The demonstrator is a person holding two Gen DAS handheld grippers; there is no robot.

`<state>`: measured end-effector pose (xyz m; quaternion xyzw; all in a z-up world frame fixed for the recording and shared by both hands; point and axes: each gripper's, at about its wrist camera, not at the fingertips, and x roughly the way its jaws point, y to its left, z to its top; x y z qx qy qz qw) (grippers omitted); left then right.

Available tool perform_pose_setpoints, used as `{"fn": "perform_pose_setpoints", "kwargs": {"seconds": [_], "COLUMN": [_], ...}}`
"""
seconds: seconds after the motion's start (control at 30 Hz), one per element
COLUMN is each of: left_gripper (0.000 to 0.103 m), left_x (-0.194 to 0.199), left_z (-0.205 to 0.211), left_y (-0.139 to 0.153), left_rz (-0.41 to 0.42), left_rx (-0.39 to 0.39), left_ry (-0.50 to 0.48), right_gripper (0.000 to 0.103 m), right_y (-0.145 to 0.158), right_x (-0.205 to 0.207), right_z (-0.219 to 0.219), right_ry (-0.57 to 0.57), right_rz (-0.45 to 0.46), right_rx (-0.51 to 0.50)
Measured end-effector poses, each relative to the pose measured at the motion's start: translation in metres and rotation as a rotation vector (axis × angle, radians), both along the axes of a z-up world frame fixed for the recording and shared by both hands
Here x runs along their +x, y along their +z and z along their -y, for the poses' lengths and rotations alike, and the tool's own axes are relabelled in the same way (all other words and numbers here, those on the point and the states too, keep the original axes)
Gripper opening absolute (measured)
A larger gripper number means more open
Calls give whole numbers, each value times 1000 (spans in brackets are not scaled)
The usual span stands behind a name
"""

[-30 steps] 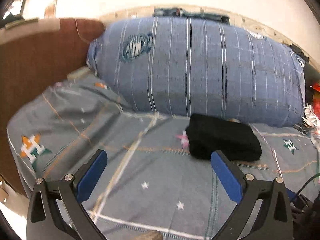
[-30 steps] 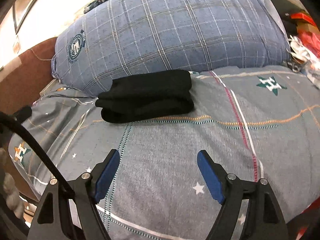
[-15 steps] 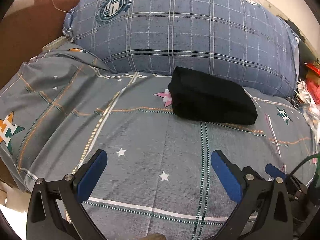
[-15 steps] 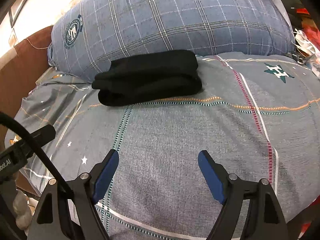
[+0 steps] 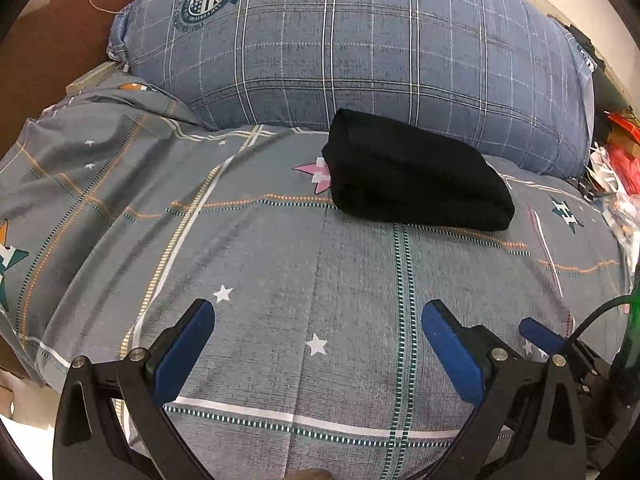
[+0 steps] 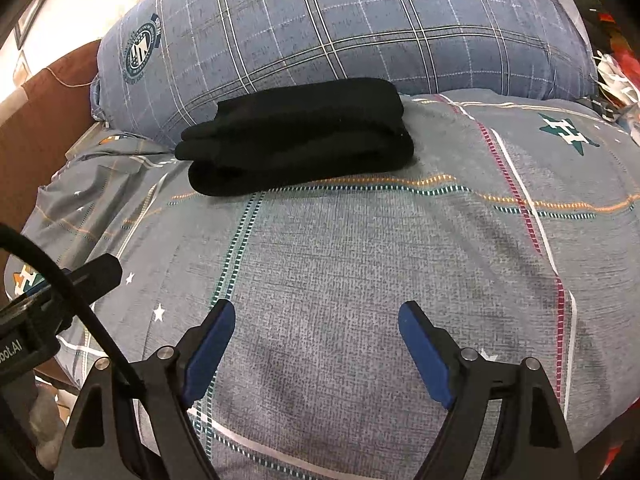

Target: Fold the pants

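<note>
The black pants [image 5: 416, 176] lie folded into a compact bundle on the grey patterned bedspread [image 5: 280, 264], against the front of a blue plaid pillow [image 5: 360, 48]. They also show in the right wrist view [image 6: 300, 136]. My left gripper [image 5: 316, 328] is open and empty, held above the bedspread well short of the pants. My right gripper [image 6: 316, 328] is open and empty too, also back from the pants. One blue finger of the right gripper [image 5: 540, 334] shows at the lower right of the left wrist view.
A brown headboard [image 5: 48, 40] stands at the left of the bed. Red and white clutter [image 5: 616, 160] lies at the right edge. A black cable [image 6: 68, 300] crosses the lower left of the right wrist view.
Both grippers have tilted down and drawn back slightly, so the pants and pillow sit higher in view. Both stay open. The pants have not moved.
</note>
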<state>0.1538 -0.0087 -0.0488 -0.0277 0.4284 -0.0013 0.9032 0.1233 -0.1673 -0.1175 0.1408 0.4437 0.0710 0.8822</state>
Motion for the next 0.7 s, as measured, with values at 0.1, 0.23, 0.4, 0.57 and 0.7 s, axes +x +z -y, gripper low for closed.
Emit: {"fn": "perform_pose_setpoints", "kwargs": {"seconds": [0.1, 0.23, 0.4, 0.57, 0.7], "left_gripper": [103, 103, 103, 103, 103], "left_x": [3, 5, 8, 10, 11], "left_z": [0, 1, 1, -1, -1], "left_y": [-3, -7, -11, -15, -17], "left_rz": [-11, -26, -45, -65, -78], "left_rx": [-5, -13, -26, -46, -60], "left_ry": [-2, -3, -6, -10, -10], "right_gripper": [88, 89, 89, 89, 90], "right_y": [-1, -2, -3, -1, 0], "right_x": [2, 3, 5, 6, 7], "right_z": [-1, -1, -3, -5, -7], "right_ry": [-2, -4, -1, 7, 11], "right_rz": [-4, -7, -10, -9, -11], "right_rx": [1, -1, -3, -8, -9]}}
